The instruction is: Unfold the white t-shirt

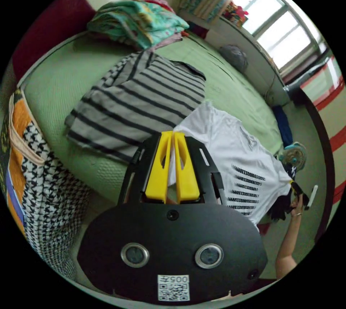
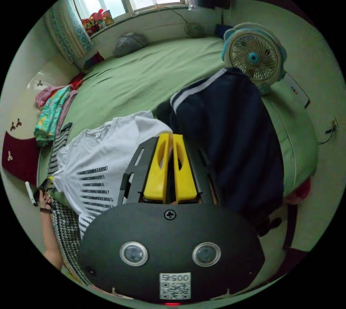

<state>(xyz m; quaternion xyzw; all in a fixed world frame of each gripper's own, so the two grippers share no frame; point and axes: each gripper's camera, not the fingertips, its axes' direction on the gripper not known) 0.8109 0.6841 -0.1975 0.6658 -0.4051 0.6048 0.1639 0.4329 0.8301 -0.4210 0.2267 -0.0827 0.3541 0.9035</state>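
Observation:
The white t-shirt (image 1: 230, 143) with rows of black print hangs stretched above the green bed (image 1: 57, 82), held at two ends. In the left gripper view my left gripper (image 1: 173, 138) has its yellow jaws shut on one edge of the shirt, with white cloth showing between them. At the shirt's far end a hand holds my right gripper (image 1: 297, 188). In the right gripper view the white t-shirt (image 2: 108, 147) spreads leftward from my right gripper (image 2: 170, 138), whose jaws are shut on its corner. My left gripper (image 2: 43, 186) pinches the opposite end.
A grey striped shirt (image 1: 140, 96) lies flat on the bed, with a colourful clothes pile (image 1: 140, 21) behind it. Houndstooth cloth (image 1: 47, 186) hangs at the bed's edge. A navy jacket (image 2: 227, 132), a small fan (image 2: 254, 57) and a grey bag (image 2: 129, 43) lie on the bed.

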